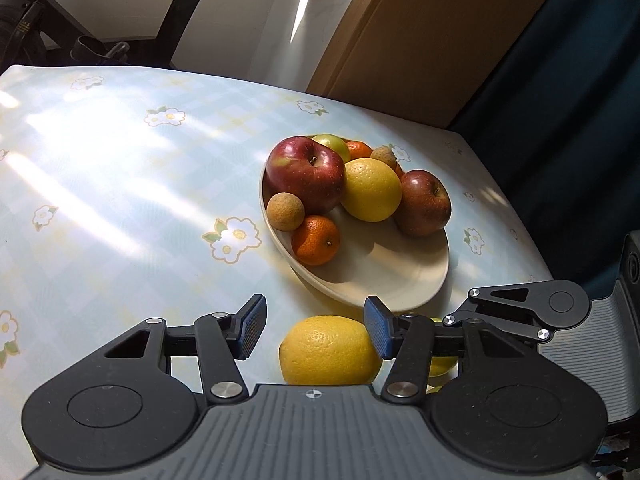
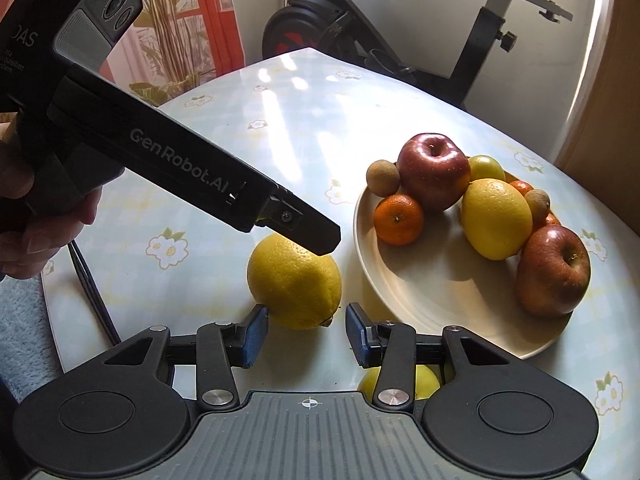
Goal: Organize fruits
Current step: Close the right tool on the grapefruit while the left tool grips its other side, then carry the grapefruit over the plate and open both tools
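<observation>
At a kitchen table (image 1: 120, 184) covered in a flowered cloth, a person works two hand-held tongs to gather loose fruit into a cream bowl (image 1: 400, 280). The left tongs (image 1: 316, 326) hang spread wide over a yellow orange (image 1: 328, 350) that lies on the table just short of the bowl's near rim, the blue pads on either side of the fruit but seemingly not pressing it. The right tongs (image 2: 306, 332) are also spread, holding nothing, with a second yellowish fruit (image 2: 400, 384) half hidden on the table below them.

The bowl already carries two red apples, the larger one (image 1: 306, 172) at the back, another yellow orange (image 1: 370, 190), a mandarin (image 1: 316, 240) and a few small brown fruits.

The step in hand looks like the pick-up of the loose orange by the left tongs. The next move would call for lowering the pads to the widest part of the fruit, closing firmly enough that the round skin does not slip, then lifting it over the rim into the bare front of the bowl.
</observation>
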Demonstrator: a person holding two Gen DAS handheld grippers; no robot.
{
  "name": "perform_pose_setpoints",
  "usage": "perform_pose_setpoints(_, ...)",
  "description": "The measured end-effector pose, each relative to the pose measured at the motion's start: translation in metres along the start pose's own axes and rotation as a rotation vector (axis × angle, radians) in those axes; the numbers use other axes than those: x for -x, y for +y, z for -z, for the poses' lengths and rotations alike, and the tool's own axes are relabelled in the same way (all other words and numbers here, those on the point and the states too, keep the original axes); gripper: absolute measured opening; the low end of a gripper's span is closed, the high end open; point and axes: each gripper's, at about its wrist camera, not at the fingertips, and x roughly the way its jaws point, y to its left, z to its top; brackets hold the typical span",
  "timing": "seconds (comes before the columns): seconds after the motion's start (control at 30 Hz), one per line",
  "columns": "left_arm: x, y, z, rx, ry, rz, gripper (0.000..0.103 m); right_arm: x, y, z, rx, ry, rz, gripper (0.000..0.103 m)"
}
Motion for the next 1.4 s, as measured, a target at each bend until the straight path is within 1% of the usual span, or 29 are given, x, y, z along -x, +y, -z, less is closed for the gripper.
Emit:
perform_pose_setpoints(0.03,0.003,0.003,0.001,0.016,-0.001,0.016,0.052,-0.001,0.0,0.0,0.0,0.001,-0.006,0.04)
perform_pose_setpoints(0.1,0.007,0.012,0.003,0.056,0.008,0.056,0.051,-0.002,0.0,0.0,-0.008,-0.001,-0.014,0.04)
perform_pose_setpoints(0.17,0.008,0.017,0.005,0.08,0.02,0.075,0.047,-0.003,-0.001,0.0,-0.018,-0.005,-0.017,0.039)
perform_pose_setpoints(0.3,0.009,0.021,0.01,0.088,0.033,0.086,0.046,-0.003,-0.002,0.002,-0.033,-0.009,-0.021,0.039)
perform_pose_setpoints(0.47,0.005,0.02,0.016,0.064,0.056,0.102,0.045,-0.004,-0.005,0.003,-0.046,-0.013,-0.037,0.04)
perform_pose_setpoints(0.53,0.003,0.02,0.016,0.072,0.055,0.115,0.043,-0.005,-0.006,0.003,-0.049,-0.015,-0.039,0.041)
perform_pose_setpoints(0.57,0.002,0.02,0.015,0.077,0.054,0.126,0.039,-0.005,-0.007,0.002,-0.052,-0.014,-0.04,0.041)
perform_pose_setpoints(0.73,-0.002,0.02,0.013,0.08,0.049,0.125,0.039,-0.008,-0.011,0.001,-0.08,-0.007,-0.057,0.044)
perform_pose_setpoints(0.87,-0.003,0.018,0.013,0.074,0.049,0.119,0.039,-0.008,-0.01,0.001,-0.075,-0.011,-0.052,0.043)
perform_pose_setpoints(0.97,-0.001,0.017,0.012,0.079,0.046,0.117,0.039,-0.001,-0.01,0.003,-0.064,-0.05,-0.044,0.042)
perform_pose_setpoints(1.17,0.009,0.003,0.002,0.047,-0.005,0.127,0.039,0.022,-0.02,0.001,-0.076,-0.125,-0.014,0.042)
perform_pose_setpoints(1.3,0.008,-0.009,-0.013,0.029,-0.033,0.137,0.039,0.033,-0.036,-0.004,-0.097,-0.16,0.013,0.042)
perform_pose_setpoints(1.4,0.001,-0.018,-0.026,0.015,-0.041,0.137,0.039,0.033,-0.048,-0.007,-0.114,-0.168,0.038,0.042)
